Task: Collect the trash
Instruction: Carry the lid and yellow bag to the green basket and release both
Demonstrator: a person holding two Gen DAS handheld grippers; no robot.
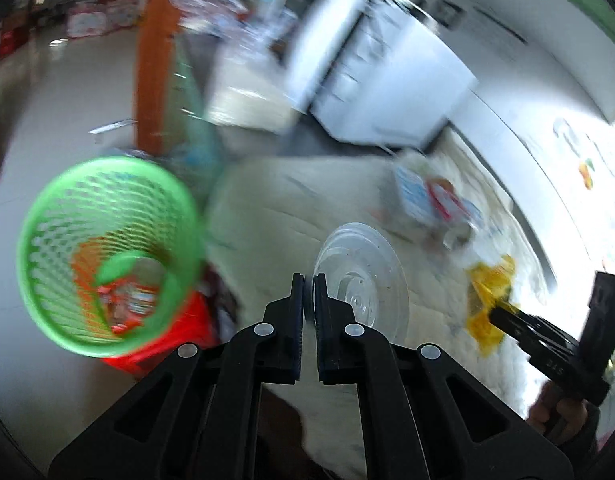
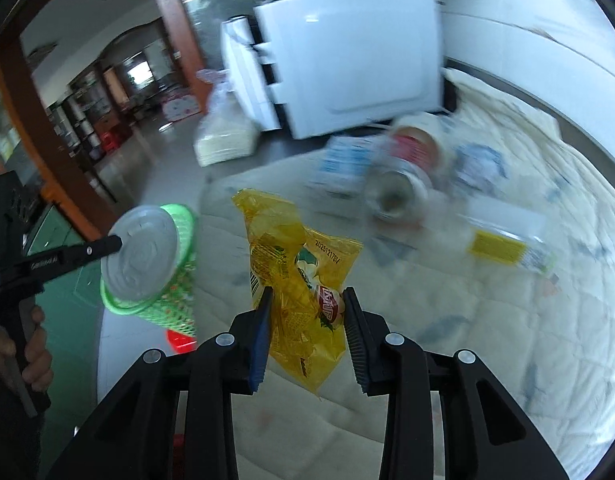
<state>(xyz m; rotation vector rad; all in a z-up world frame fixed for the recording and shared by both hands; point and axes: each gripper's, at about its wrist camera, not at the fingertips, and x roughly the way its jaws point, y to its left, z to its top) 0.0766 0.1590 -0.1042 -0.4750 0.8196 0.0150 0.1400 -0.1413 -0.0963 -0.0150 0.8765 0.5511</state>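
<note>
Mid-cleanup, the left tool (image 1: pixel 308 280) pinches the rim of a clear plastic lid (image 1: pixel 361 276), its jaws nearly closed on the thin edge, holding it over a cream quilted bed (image 1: pixel 267 200). Seen from the right wrist camera, the lid (image 2: pixel 141 252) hangs in front of the green mesh basket (image 2: pixel 179 280). From the left wrist, the basket (image 1: pixel 107 252) stands just off the bed's edge atop a red object (image 1: pixel 175 340), with wrappers inside. The right tool (image 2: pixel 307 294) grips a crumpled yellow wrapper (image 2: pixel 295 264), jaws partly apart around it, lifted above the bed (image 2: pixel 507 320). More trash lies farther along the bed: a paper cup (image 2: pixel 395 196) on its side, a blue-and-white pack (image 2: pixel 343 164) and a clear package with a yellow label (image 2: pixel 503 236). A white cabinet (image 2: pixel 347 60) stands beyond.
</note>
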